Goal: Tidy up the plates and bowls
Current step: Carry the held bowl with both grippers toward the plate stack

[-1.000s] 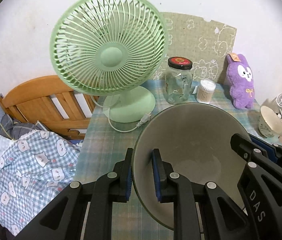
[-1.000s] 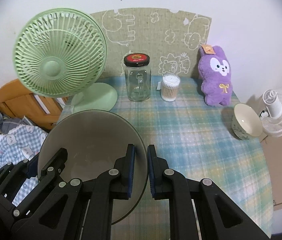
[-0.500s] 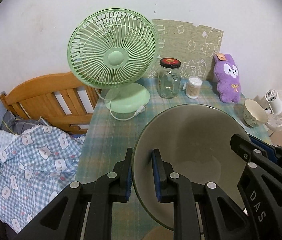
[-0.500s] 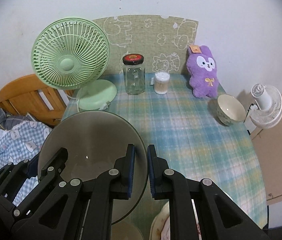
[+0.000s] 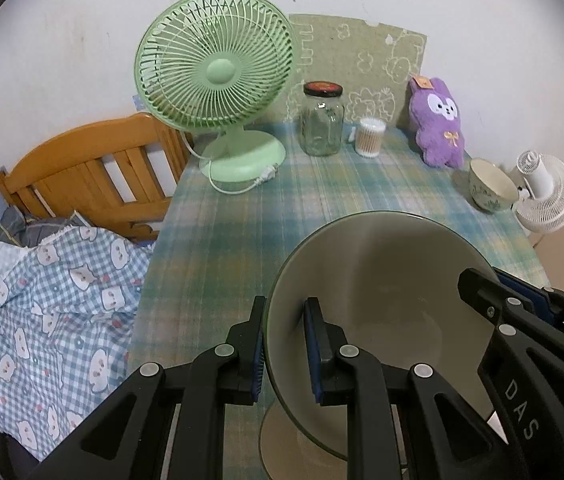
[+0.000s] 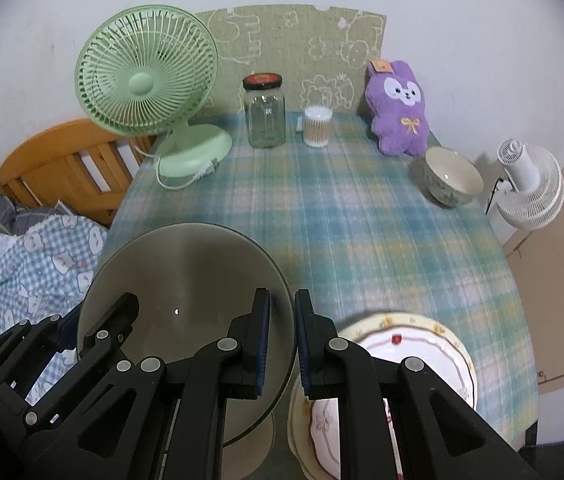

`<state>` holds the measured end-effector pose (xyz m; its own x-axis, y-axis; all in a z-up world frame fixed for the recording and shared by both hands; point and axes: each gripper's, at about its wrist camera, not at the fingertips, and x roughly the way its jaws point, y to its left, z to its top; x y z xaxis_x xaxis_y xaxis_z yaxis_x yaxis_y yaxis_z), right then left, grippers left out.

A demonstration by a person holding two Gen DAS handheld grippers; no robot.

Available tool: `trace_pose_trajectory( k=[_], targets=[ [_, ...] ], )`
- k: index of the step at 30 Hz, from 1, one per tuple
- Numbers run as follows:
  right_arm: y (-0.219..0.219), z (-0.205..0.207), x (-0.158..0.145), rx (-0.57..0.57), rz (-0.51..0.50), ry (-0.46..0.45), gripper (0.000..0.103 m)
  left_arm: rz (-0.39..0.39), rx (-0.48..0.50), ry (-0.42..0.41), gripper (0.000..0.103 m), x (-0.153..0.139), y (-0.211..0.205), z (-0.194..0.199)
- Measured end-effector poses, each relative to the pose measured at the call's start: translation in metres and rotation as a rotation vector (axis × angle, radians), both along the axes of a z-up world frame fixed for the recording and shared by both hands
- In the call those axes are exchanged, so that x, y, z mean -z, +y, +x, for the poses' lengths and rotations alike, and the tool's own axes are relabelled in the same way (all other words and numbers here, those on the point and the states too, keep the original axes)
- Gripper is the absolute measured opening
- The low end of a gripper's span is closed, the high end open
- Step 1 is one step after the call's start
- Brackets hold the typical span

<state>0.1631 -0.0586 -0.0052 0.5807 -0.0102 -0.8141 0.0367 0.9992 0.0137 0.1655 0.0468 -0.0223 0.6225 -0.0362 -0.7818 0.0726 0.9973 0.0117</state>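
Desk (image 6: 362, 240) under a blue-green checked cloth fills both views, with a wooden bed frame (image 5: 81, 172) and a bear-print checked quilt (image 5: 49, 312) off its left edge. Largest of the dishes is the wide grey-green glazed bowl (image 5: 382, 300), lifted above the desk's near edge: the left tool (image 5: 282, 344) is clamped on its left rim, one blue pad inside and one outside, and the right tool (image 6: 282, 336) is clamped on its right rim the same way. The bowl holds nothing. Beneath it lies a plain round beige plate (image 6: 253, 452), and just to the right a cream scalloped plate with red and yellow trim (image 6: 422, 344), partly hidden by the right tool. A small cream bowl with a green leaf pattern (image 6: 450, 176), empty, stands well apart by the right edge, near a white fan (image 6: 530, 196) beyond the desk. Along the back stand a pale green fan (image 6: 145, 80), an empty clear glass jar with a dark lid (image 6: 263, 114), a cup of cotton swabs (image 6: 317, 126) and a purple plush rabbit (image 6: 398, 108).
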Motion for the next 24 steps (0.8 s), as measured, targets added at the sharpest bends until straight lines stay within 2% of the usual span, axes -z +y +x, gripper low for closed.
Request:
trace_pose_trajectory(
  k=[8,24],
  targets=[
    [-0.003,-0.020,0.017,0.017,0.012,0.044,0.016,-0.017,0.002,0.044,0.015,0.015,-0.001,-0.014],
    [-0.002,-0.030,0.050,0.027,0.003,0.144,0.016,-0.015,0.010,0.134,0.015,0.047,-0.001,-0.026]
  ],
)
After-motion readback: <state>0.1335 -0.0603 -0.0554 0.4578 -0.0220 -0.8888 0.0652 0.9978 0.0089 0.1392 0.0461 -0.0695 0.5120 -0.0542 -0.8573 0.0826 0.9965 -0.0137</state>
